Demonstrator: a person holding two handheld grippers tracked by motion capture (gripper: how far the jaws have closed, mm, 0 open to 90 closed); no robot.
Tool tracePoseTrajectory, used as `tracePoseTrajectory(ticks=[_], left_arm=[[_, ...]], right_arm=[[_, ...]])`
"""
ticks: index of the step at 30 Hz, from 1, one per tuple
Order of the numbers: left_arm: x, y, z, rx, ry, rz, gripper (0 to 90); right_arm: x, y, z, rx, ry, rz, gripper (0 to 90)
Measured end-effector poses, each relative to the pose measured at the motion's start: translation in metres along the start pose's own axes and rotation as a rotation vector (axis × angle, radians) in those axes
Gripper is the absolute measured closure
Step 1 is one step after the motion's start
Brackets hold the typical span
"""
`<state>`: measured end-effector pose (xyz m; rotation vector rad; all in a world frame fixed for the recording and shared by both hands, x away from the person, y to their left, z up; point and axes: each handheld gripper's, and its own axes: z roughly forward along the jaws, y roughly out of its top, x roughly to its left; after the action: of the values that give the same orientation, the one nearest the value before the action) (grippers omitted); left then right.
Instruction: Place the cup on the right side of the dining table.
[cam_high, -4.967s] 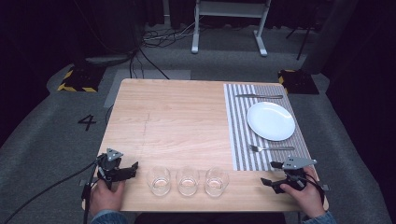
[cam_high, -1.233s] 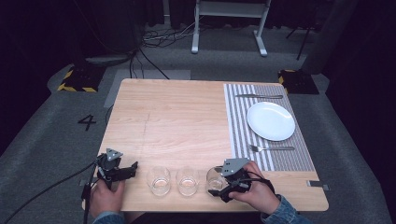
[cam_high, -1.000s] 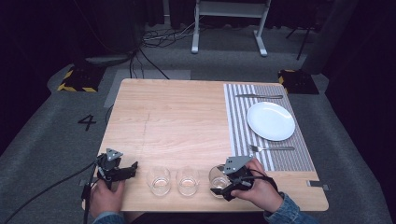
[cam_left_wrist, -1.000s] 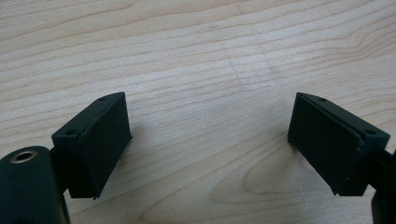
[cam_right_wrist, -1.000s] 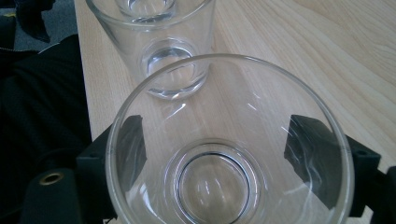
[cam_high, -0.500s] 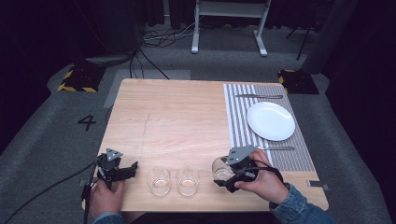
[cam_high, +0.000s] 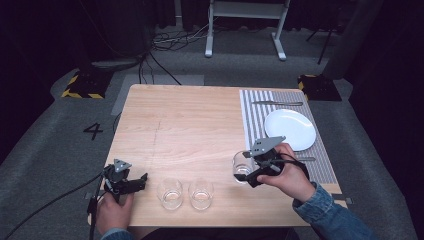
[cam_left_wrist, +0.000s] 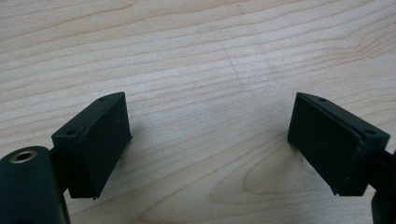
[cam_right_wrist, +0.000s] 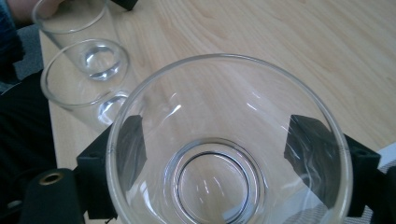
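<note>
A clear empty glass (cam_high: 241, 164) sits between the jaws of my right gripper (cam_high: 248, 171), which is shut on it just left of the striped placemat (cam_high: 254, 116). In the right gripper view the glass (cam_right_wrist: 219, 186) is seen from above its rim, with a black pad (cam_right_wrist: 128, 140) pressed on each side of my right gripper (cam_right_wrist: 220, 144). Two more clear glasses (cam_high: 170, 192) (cam_high: 201, 192) stand side by side near the front edge. My left gripper (cam_high: 135, 182) rests at the front left corner, open; its jaws (cam_left_wrist: 208, 140) frame bare wood.
On the placemat lie a white plate (cam_high: 290, 129), a knife (cam_high: 277, 103) behind it and a fork (cam_high: 305, 159) in front. The wooden table (cam_high: 190, 125) is bare across its middle and back. The two standing glasses (cam_right_wrist: 86, 79) (cam_right_wrist: 70, 18) are behind the held one.
My right gripper came from the front right edge to the rightmost glass, shut on it, and carried it away from the row toward the placemat. The left gripper stayed still.
</note>
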<state>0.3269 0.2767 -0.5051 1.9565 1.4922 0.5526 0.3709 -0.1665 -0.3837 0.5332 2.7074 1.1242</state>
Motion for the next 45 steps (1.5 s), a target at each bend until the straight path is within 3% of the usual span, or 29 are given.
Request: tracePoseTrajectory(ticks=[13,19,26,33,45], left_arm=[[0.000,0.000,0.000,0.000,0.000,0.000,13.2],[0.000,0.000,0.000,0.000,0.000,0.000,13.3],[0.000,0.000,0.000,0.000,-0.001,0.000,13.3],[0.000,0.000,0.000,0.001,0.000,0.000,13.3],[0.001,0.000,0.000,-0.001,0.002,-0.007,13.2]], right_arm=[[-0.032,0.021,-0.013,0.016,-0.063,0.018,18.3],[-0.048,0.027,-0.017,-0.021,-0.101,0.055,18.3],[-0.077,0.037,-0.020,-0.060,-0.144,0.117,18.3],[-0.109,0.045,-0.021,-0.051,-0.223,0.131,18.3],[-0.158,0.044,-0.017,-0.060,-0.297,0.228,18.3]])
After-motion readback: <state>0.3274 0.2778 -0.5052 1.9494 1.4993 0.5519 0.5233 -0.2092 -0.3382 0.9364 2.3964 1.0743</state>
